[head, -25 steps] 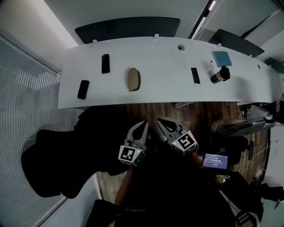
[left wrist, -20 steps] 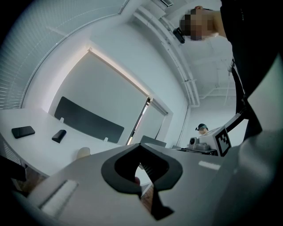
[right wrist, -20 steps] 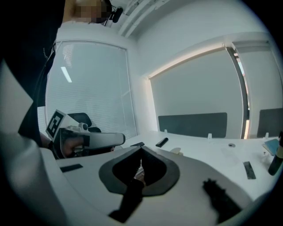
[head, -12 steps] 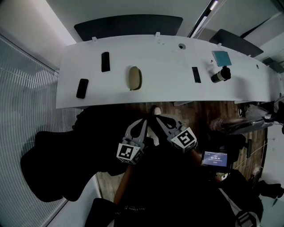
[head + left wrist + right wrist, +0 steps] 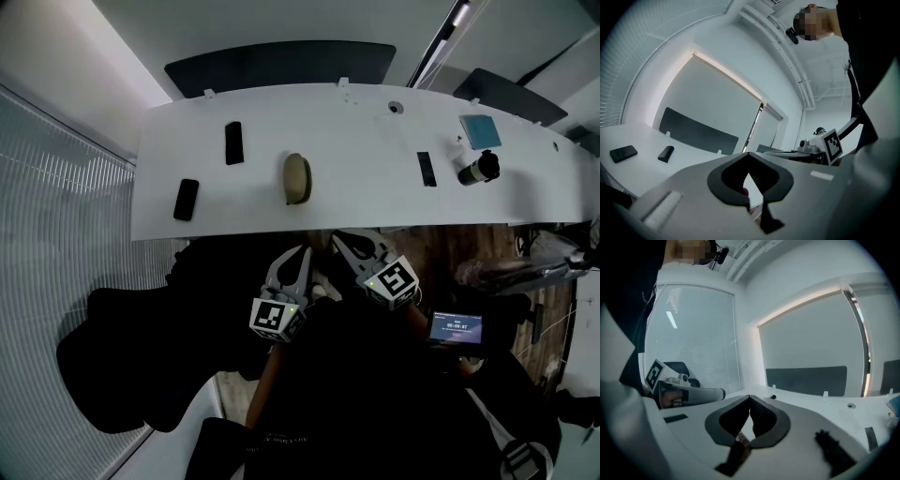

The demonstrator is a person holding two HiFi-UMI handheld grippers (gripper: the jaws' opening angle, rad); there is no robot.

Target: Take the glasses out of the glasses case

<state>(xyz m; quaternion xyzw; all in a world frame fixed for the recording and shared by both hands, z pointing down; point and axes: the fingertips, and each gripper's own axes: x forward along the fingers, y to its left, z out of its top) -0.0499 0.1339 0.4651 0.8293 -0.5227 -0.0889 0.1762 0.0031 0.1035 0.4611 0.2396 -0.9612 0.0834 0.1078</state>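
The tan oval glasses case (image 5: 297,178) lies untouched on the white curved surface (image 5: 356,159). The left gripper (image 5: 300,255) and right gripper (image 5: 342,238) hang nearer, jaws pressed together, empty, likely readying an approach.

We count two grippers, left gripper (image 5: 302,251) and right gripper (image 5: 338,235); beyond their fingertips, one table (image 5: 356,202) bearing one glasses case (image 5: 297,178), three dark flat devices (image 5: 233,142) (image 5: 186,199) (image 5: 426,169), one blue square pad (image 5: 479,131), one capped cylinder (image 5: 478,169); behind the right fingers, one lit screen (image 5: 456,327).

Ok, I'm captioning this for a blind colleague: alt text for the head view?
The left tongs and right tongs, both shut and empty, hover by the front edge of a curved white desk; a tan glasses case lies on it beyond them.
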